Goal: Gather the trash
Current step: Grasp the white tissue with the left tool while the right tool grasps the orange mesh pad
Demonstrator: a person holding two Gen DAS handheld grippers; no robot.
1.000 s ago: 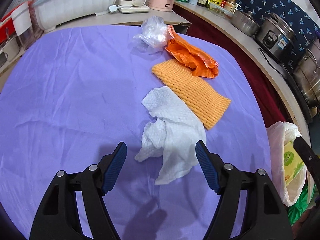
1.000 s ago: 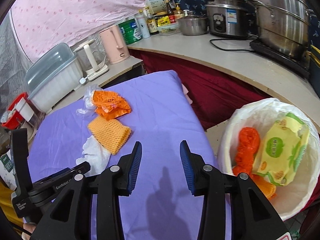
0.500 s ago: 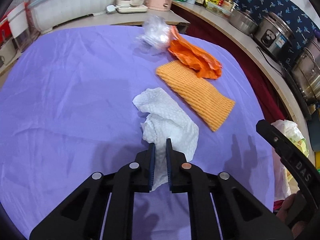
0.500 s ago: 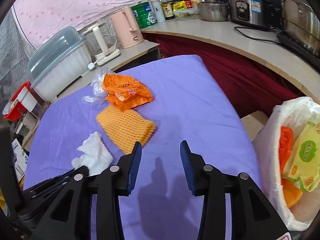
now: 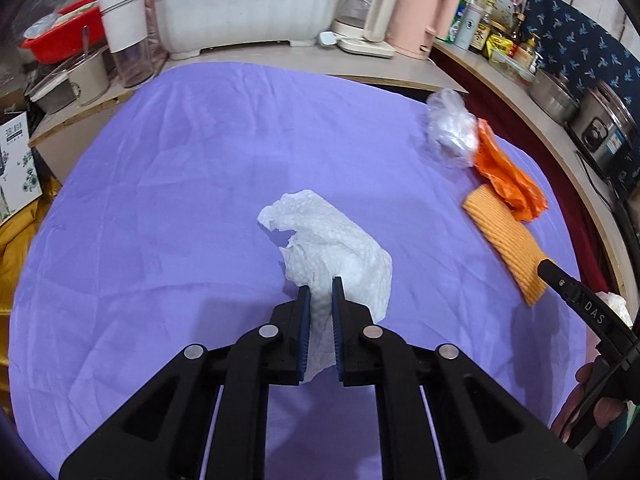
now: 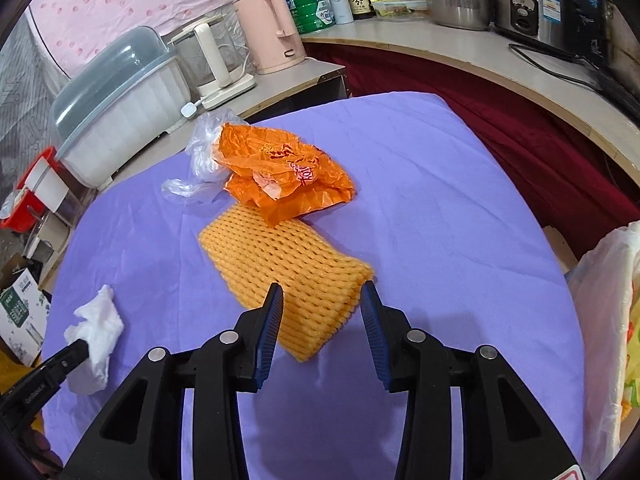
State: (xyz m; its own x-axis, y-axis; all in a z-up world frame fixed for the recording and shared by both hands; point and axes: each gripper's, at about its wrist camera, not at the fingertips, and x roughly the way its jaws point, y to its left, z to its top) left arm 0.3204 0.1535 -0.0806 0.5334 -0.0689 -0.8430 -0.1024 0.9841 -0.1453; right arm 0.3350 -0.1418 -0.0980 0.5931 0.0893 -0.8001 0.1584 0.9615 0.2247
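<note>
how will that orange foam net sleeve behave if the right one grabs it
The flat orange foam mesh sleeve probably squashes between the right hand-held gripper pads. It looks light and floppy, so its free end likely droops. The ribbed surface should resist slipping.

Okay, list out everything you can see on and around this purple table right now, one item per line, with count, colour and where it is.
paper towel: one, white, crumpled, mid-table, pinched in the left gripper
foam fruit net: one, yellow-orange, flat on the cloth, just ahead of the right gripper
orange plastic bag: one, crumpled, overlapping the net's far end
clear plastic bag: one, transparent, beside the orange bag
tablecloth: one, purple, covering the table
bin bag: one, white, off the table's right edge
kettle: one, pink, counter behind
lidded dish rack: one, white with a grey cover, counter
rice cooker: one, steel, far counter
left gripper: black, blue pads, shut on the paper towel
right gripper: black, blue pads, open over the net
</note>
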